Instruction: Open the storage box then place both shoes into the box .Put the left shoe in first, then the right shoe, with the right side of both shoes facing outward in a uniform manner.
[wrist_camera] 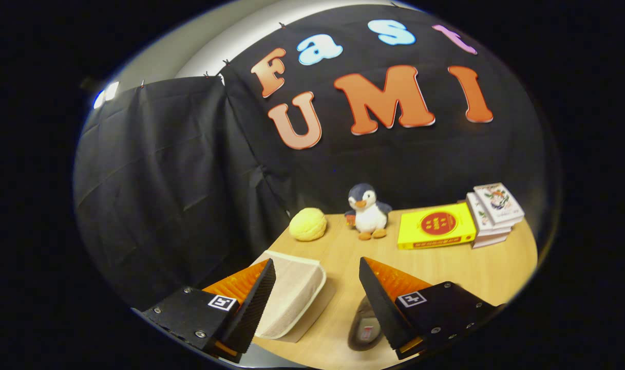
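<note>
**Tongs open above the table, storage box lid down, 1 shoe in sight**

The tongs (pixel 317 270) hang spread wide over the near end of a light wooden table (pixel 446 272), their 2 fingers well apart and gripping nothing. Bare tabletop shows in the gap between the fingertips.

The storage box (pixel 291 298), pale and fabric-sided with a white rim, sits on the table just beside and partly behind the left finger. Its lid looks closed, lying flat across the top. It rests on a thin, pale mat or flap that juts out along its right edge.

A shoe (pixel 364 329), dark grey with a red patch, lies on the table low beside the right finger, which hides part of it. Whether it is the left or right shoe cannot be told.

Beyond the fingers, along the far edge of the table in front of the black cloth wall, stand a yellow ball-like lump (pixel 307 224), a plush penguin (pixel 367 210), a yellow box (pixel 436 225) with a red circle, and a stack of books (pixel 493 213) at the right end.
</note>
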A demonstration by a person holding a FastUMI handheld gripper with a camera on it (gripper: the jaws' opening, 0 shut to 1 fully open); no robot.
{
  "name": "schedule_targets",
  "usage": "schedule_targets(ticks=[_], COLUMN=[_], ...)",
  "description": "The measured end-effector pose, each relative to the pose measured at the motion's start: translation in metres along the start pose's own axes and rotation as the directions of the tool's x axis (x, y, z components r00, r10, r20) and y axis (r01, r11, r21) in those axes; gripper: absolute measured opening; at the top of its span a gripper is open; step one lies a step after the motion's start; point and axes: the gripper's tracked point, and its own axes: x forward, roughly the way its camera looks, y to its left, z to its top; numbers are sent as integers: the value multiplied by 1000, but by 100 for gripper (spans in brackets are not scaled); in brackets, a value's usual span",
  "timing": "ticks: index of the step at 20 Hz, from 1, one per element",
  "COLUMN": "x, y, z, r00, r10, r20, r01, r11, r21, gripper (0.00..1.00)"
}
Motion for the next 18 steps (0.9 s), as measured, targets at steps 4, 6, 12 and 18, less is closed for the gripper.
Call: schedule_targets(ticks=[4,6,12,18], x=[30,46,82,101], y=[13,19,29,38], z=[-54,-80,-151,-174], r00=[983,965,909,876], r10=[88,126,171,260], r20=[-163,-232,-381,-406], r01=[-66,-84,-89,-131], r11=[989,979,971,939], r21=[134,183,222,319], gripper=[97,97,97,97])
